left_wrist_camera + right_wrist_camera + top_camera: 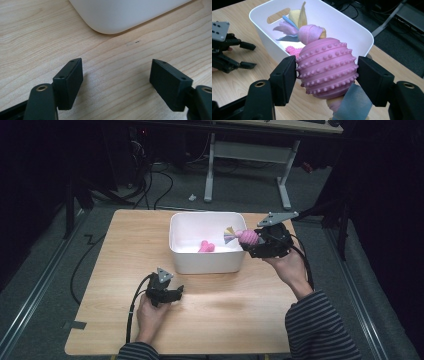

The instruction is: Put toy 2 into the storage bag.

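High view, nearest edge first: two forearms in striped sleeves come in over the wooden table. The left hand rests on the tabletop and holds the left gripper low over the wood, a little in front of the white tub; a black cable trails back from it along the forearm. Left gripper view shows its two jaws spread wide apart with bare table between them, and a rounded corner of the tub just ahead. Farther on and to the right, the right hand lifts the right gripper beside the tub's right rim. Right gripper view shows its jaws pinching a pink knobbed ball, one jaw pressed on each side; the ball is the middle of a toy whose cloth strips, in yellow, blue and lilac, fan out from a pink knot over the tub's opening, with more fabric hanging below the ball. Inside the tub a second pink item lies on the bottom. Beyond the table are a dark floor with cables and the white legs of a desk.
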{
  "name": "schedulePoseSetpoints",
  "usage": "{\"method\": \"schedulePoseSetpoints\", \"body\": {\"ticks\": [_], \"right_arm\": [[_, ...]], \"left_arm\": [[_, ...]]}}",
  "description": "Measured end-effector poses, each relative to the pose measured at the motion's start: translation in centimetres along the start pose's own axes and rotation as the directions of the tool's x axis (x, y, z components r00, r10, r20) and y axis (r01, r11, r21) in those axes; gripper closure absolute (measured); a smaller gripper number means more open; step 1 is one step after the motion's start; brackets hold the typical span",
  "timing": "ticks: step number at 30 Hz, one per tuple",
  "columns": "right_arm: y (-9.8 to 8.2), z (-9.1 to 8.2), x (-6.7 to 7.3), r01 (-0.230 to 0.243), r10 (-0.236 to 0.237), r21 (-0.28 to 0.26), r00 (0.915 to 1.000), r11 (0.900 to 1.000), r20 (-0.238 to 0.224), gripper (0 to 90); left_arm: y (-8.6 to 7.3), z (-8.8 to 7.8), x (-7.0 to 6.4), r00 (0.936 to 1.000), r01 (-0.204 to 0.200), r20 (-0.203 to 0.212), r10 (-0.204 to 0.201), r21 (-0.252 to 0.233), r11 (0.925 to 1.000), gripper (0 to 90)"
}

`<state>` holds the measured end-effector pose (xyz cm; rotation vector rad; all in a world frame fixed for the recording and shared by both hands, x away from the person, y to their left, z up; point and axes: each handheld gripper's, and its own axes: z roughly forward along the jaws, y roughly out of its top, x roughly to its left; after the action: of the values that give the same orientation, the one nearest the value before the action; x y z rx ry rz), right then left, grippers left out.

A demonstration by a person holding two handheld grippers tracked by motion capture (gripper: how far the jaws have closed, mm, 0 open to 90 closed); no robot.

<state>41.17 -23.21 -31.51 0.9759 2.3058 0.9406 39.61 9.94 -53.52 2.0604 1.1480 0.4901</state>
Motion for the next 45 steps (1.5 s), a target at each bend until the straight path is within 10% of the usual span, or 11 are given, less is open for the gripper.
{"method": "schedulePoseSetpoints", "body": {"ticks": [45], "right_arm": [[4.9,8.2,0.7,0.043,-0.035,0.099,0.9960,0.994,-0.082,33.8]], "left_arm": [[0.0,0.0,0.0,1.0000,-0.003,0.000,0.003,0.001,1.0000,26.9]]}}
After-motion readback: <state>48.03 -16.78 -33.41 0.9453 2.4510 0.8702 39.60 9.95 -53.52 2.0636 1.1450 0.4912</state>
